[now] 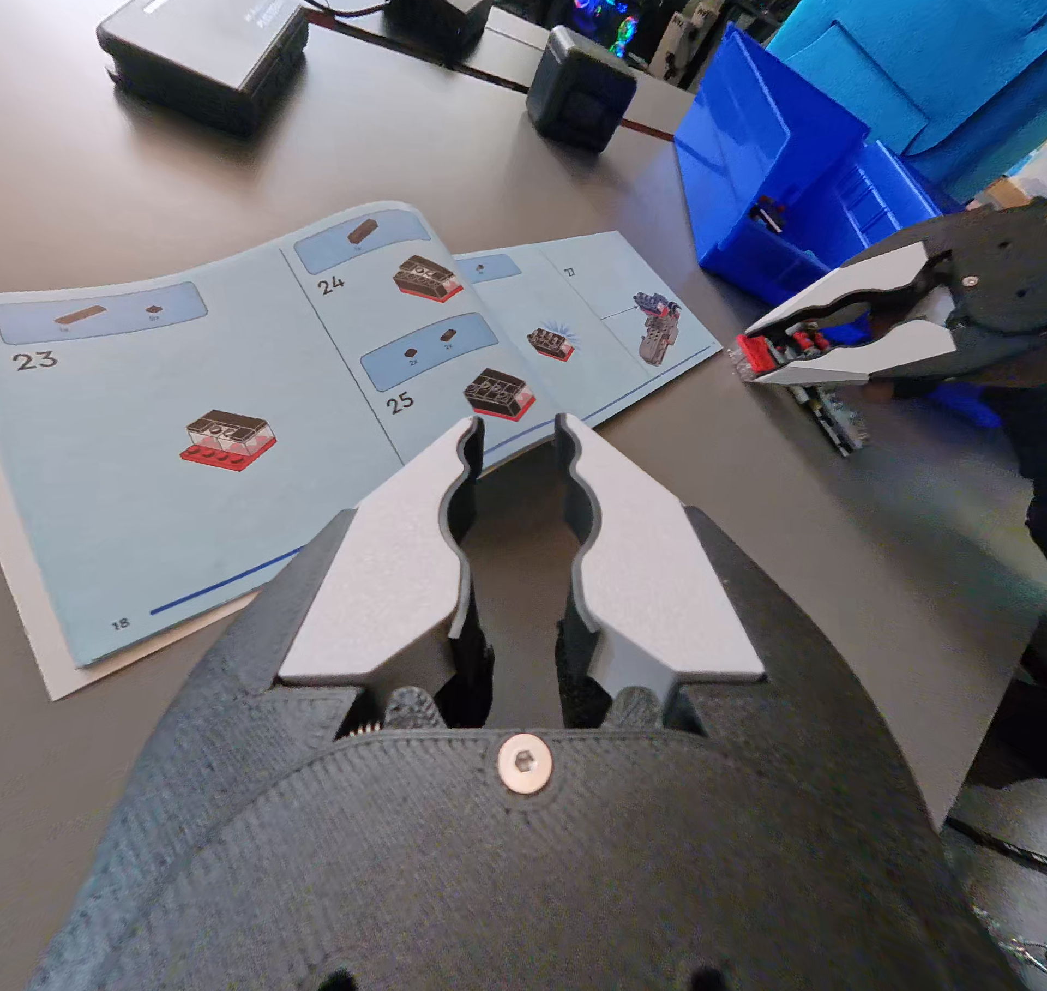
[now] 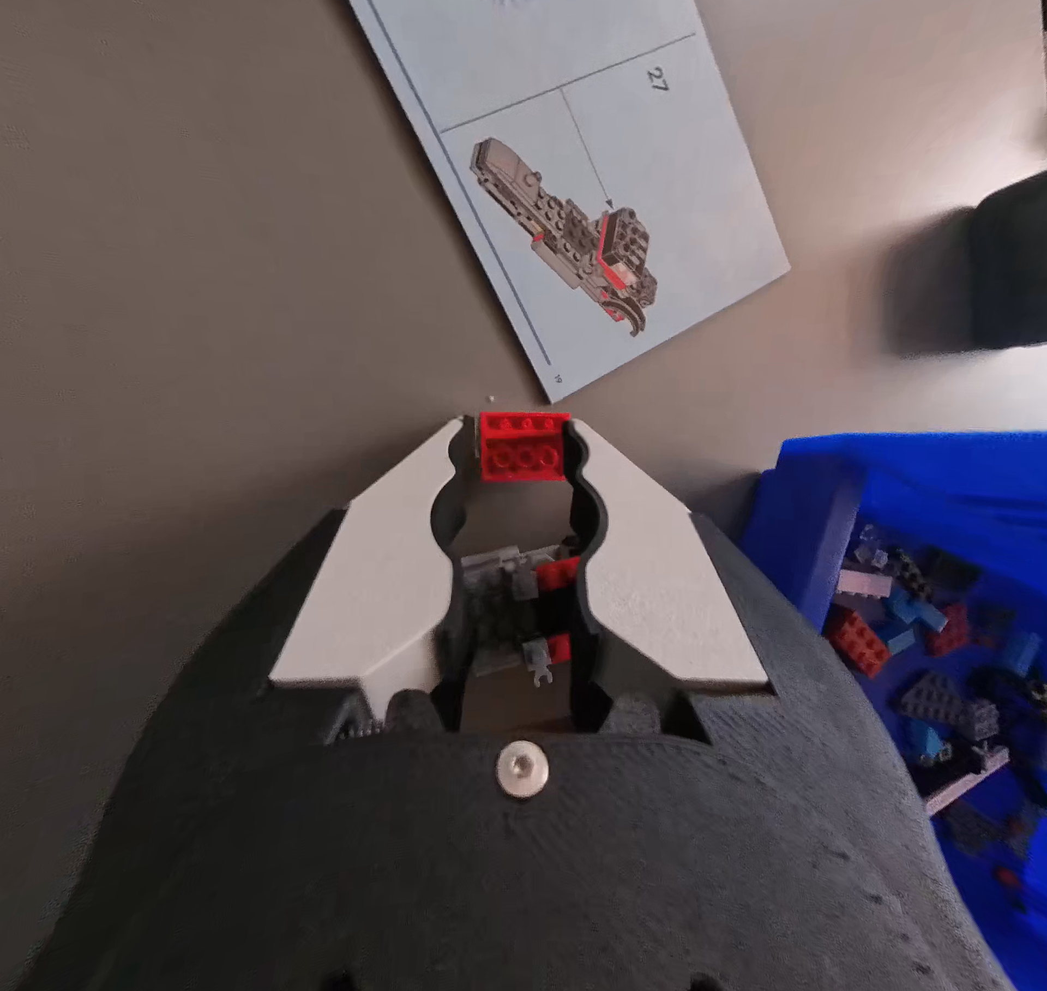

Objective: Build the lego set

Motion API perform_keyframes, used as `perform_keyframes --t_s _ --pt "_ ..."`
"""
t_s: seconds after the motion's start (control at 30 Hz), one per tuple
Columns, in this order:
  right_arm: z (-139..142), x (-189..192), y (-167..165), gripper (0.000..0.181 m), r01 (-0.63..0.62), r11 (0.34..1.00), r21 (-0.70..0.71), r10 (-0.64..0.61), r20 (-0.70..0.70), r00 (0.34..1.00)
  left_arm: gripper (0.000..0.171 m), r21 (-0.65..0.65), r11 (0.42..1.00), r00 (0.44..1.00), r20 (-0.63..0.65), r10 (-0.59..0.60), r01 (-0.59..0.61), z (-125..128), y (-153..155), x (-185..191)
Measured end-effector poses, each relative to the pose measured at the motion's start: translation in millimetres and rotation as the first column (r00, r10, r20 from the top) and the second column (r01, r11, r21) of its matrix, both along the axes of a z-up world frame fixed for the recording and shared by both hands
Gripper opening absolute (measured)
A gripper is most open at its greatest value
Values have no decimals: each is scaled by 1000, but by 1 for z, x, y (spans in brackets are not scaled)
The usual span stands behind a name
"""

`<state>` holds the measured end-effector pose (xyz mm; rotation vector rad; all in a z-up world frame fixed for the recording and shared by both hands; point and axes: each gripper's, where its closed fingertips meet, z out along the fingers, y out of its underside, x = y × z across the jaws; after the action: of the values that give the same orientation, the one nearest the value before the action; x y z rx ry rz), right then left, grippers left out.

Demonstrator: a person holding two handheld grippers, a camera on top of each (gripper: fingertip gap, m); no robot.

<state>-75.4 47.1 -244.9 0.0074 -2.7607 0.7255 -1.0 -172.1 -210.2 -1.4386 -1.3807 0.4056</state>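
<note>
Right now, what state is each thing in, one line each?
Left hand-held gripper: open, empty, above the booklet's edge.
Right hand-held gripper: shut on red brick piece.
Booklet: open, flat on table.
Blue bin: open, loose bricks inside.
Part-built model: beneath the right hand-held gripper.

Soft even daylight, faint shadows on the table (image 1: 736, 539); wide-angle bending at edges; right view's rim blurred

The dark table (image 1: 396, 159) carries an open booklet (image 1: 238, 397), blue bin (image 1: 753, 170) and black boxes (image 1: 204, 40).
</note>
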Motion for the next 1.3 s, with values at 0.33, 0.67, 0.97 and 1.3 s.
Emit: perform_keyframes --t_s 0.33,0.67,0.97,1.3 --pt "3 -7 8 43 50 998 46 -47 -64 997 26 5 998 997 -22 -68 68 3 22 2" --pt "16 26 67 69 525 812 -253 -513 119 850 26 8 997 997 -6 -73 73 1 23 1" --pt "-4 20 87 43 330 942 -55 -332 -38 942 26 8 997 997 6 -77 77 -1 24 -1" --pt "5 -25 112 44 408 912 -46 -409 -196 891 26 33 996 997 5 -83 82 0 24 0"
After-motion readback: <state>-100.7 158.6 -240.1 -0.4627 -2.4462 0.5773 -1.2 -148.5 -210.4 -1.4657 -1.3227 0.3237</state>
